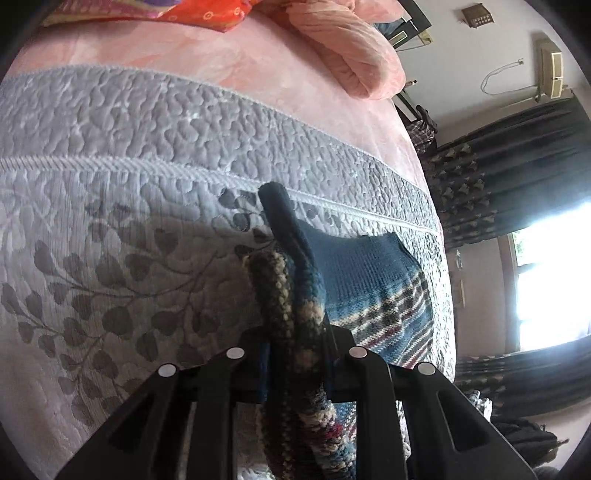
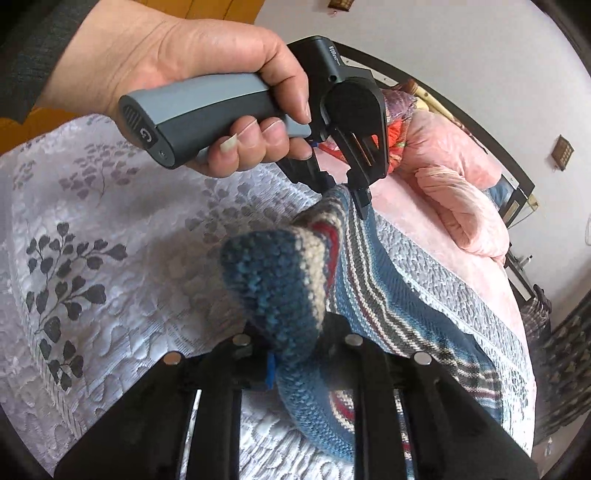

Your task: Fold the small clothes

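A small knitted garment (image 1: 369, 280), blue with red, cream and grey stripes, is lifted off a grey quilted bedcover (image 1: 129, 221). My left gripper (image 1: 295, 354) is shut on a bunched edge of it that stands up between the fingers. In the right wrist view my right gripper (image 2: 295, 347) is shut on another thick fold of the same garment (image 2: 388, 295). The cloth stretches from there up to the left gripper (image 2: 351, 195), which a hand (image 2: 207, 74) holds by its grey handle. The far part of the garment still lies on the bedcover (image 2: 110, 295).
A rolled pink blanket (image 1: 343, 48) lies on the pink sheet at the bed's far side, beside a red patterned cloth (image 1: 177, 11). Dark curtains (image 1: 509, 177) and a bright window (image 1: 554, 277) are to the right. A dark bed frame (image 2: 480, 122) runs behind.
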Action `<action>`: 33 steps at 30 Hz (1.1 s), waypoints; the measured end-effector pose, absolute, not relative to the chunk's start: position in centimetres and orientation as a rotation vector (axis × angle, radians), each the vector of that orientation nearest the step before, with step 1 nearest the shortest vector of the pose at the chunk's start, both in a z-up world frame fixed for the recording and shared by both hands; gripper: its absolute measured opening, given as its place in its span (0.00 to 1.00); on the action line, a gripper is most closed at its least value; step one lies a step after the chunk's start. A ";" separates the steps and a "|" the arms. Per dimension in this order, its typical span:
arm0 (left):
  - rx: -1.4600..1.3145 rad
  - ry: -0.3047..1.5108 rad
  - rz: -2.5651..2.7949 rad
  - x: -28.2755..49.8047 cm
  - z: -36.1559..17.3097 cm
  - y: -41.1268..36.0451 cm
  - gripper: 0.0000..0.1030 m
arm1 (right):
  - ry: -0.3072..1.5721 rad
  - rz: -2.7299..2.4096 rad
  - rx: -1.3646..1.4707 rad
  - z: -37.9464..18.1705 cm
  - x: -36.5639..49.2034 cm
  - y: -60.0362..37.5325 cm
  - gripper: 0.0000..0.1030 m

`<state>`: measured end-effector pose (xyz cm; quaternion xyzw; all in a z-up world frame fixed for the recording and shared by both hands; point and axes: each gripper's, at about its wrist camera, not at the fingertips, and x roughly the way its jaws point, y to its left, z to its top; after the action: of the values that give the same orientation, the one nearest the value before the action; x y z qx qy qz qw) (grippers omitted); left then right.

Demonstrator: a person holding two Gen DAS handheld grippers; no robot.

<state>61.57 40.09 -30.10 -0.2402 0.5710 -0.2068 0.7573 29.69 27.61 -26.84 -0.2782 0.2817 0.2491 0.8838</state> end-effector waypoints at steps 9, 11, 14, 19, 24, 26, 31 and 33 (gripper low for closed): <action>-0.471 1.229 -0.453 62.0 -26.3 37.3 0.20 | 0.564 0.489 -0.510 -24.0 30.2 24.9 0.13; -0.459 1.225 -0.456 62.1 -25.6 36.6 0.20 | 0.557 0.482 -0.498 -23.4 30.3 24.3 0.12; -0.439 1.217 -0.463 62.2 -24.2 35.3 0.20 | 0.550 0.472 -0.477 -22.6 30.5 23.2 0.12; -0.411 1.210 -0.467 62.4 -22.6 33.3 0.20 | 0.539 0.452 -0.447 -21.5 30.6 21.4 0.12; -0.383 1.205 -0.472 62.5 -21.2 31.3 0.20 | 0.530 0.436 -0.418 -20.5 30.9 19.7 0.12; -0.375 1.203 -0.474 62.6 -20.7 30.5 0.20 | 0.526 0.429 -0.405 -20.2 31.0 19.0 0.12; -0.346 1.201 -0.477 62.8 -19.8 28.5 0.20 | 0.522 0.412 -0.377 -19.7 31.2 17.5 0.12; -0.337 1.200 -0.478 62.8 -19.4 27.8 0.20 | 0.520 0.404 -0.367 -19.5 31.3 16.9 0.12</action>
<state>62.79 27.75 -19.35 -0.1563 0.5565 -0.2216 0.7854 31.31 16.88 -19.54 -0.1791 0.2538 0.1974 0.9298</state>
